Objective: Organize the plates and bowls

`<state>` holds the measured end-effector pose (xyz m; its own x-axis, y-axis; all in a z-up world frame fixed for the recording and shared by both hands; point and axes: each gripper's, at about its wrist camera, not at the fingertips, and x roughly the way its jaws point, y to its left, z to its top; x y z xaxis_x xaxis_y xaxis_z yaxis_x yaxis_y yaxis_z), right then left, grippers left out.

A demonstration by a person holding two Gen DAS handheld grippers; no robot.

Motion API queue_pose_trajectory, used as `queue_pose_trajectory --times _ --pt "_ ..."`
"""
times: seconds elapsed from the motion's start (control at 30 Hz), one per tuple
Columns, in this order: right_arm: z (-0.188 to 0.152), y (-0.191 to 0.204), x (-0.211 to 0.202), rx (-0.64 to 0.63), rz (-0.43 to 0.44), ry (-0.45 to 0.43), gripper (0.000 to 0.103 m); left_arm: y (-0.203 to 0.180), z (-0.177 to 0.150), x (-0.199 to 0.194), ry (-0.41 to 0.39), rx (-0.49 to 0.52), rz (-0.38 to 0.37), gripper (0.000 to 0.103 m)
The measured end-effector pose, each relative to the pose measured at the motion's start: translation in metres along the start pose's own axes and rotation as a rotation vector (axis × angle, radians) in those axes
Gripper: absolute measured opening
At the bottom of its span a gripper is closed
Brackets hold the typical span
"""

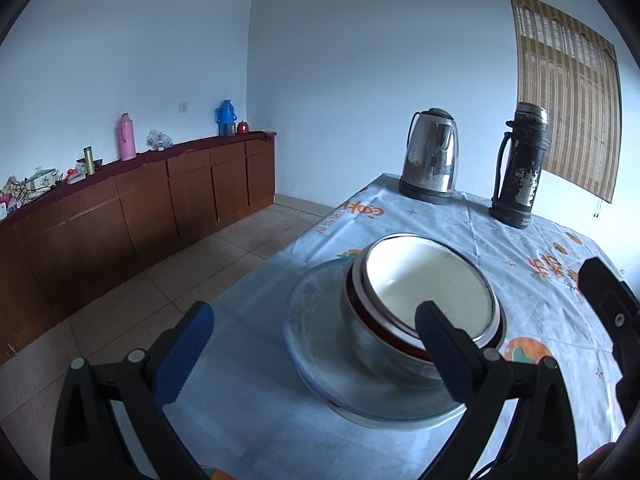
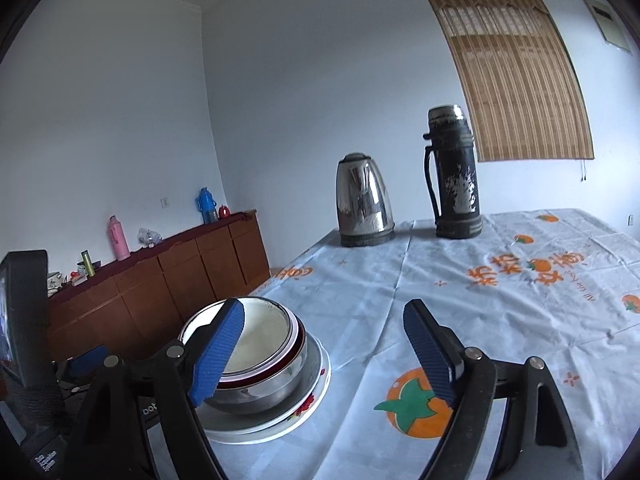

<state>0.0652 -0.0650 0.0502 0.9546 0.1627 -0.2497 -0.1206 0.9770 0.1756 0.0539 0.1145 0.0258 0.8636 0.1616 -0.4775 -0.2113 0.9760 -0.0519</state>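
Nested bowls (image 2: 256, 356) on plate (image 2: 316, 384) — both hand-held grippers open, empty.

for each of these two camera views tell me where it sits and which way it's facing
Left wrist: on the left gripper, looking across the nested metal bowls towards the steel kettle; the right gripper shows at the right edge.
Right wrist: on the right gripper, open and empty, facing the tablecloth.
Shared: bowls, kettle, black flask.

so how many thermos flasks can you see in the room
3. A dark worn flask stands on the table beside the steel kettle. A pink one and a blue one stand on the wooden sideboard. Clutter there may hide more.
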Motion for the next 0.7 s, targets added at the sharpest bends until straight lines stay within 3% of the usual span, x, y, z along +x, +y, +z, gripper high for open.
queue_pose_trajectory --times 0.7 --pt "-0.0011 -0.0051 -0.0053 0.004 -0.007 -0.01 0.088 -0.0013 0.0008 -0.0087 -0.025 0.008 -0.003 0.102"
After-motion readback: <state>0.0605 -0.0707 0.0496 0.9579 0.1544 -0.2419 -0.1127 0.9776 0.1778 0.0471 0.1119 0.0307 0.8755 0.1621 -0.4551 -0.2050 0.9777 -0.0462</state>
